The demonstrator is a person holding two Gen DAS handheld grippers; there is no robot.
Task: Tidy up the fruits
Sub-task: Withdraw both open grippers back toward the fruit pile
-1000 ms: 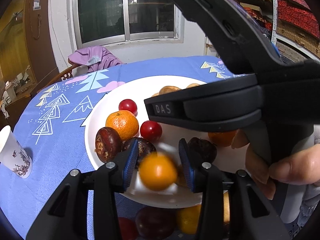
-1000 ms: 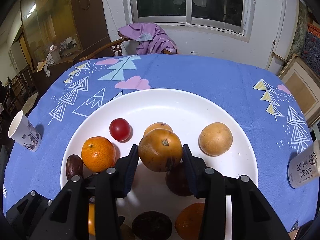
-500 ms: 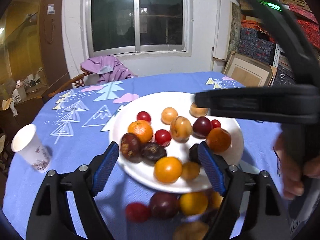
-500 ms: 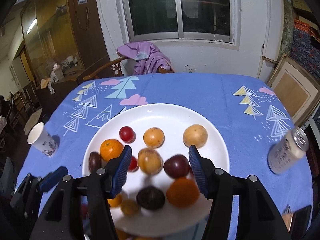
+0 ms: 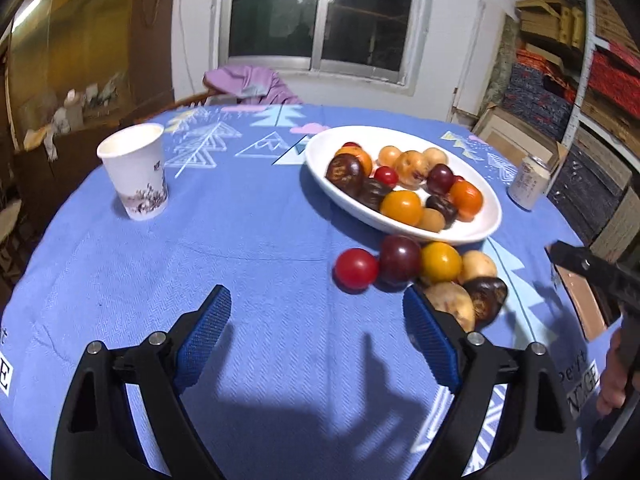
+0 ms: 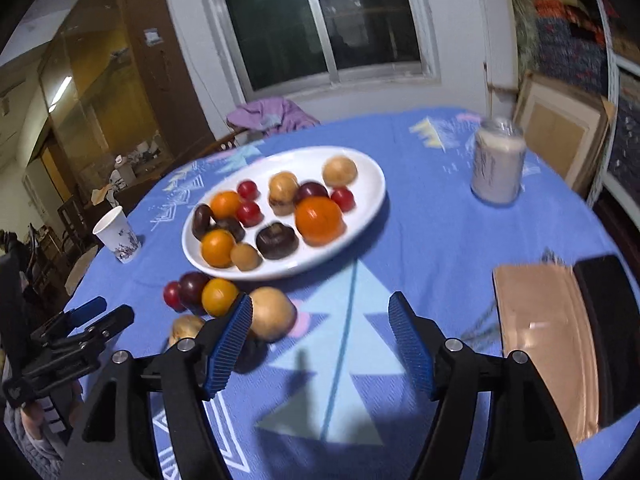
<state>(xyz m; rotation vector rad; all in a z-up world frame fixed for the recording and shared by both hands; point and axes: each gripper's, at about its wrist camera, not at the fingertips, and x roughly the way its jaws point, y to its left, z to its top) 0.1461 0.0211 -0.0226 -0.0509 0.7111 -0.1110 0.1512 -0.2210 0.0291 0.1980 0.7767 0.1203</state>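
Left claw [image 5: 316, 318]: jaws spread wide, just been opening, nothing between them, over bare blue cloth. Right claw [image 6: 320, 330]: jaws spread, just been opening, nothing gripped, beside a tan fruit [image 6: 272, 318].
Plate [image 5: 486, 222]: white, on the counter [image 5: 248, 240], holding oranges, red, dark and tan fruits.
Loose fruits [image 5: 400, 258]: red, dark red, orange, tan and dark brown, clustered on the cloth just beside the plate's near rim.
Paper cup [image 5: 136, 172]: upright, well apart from the plate.
Can [image 5: 528, 182]: upright, beyond the plate.
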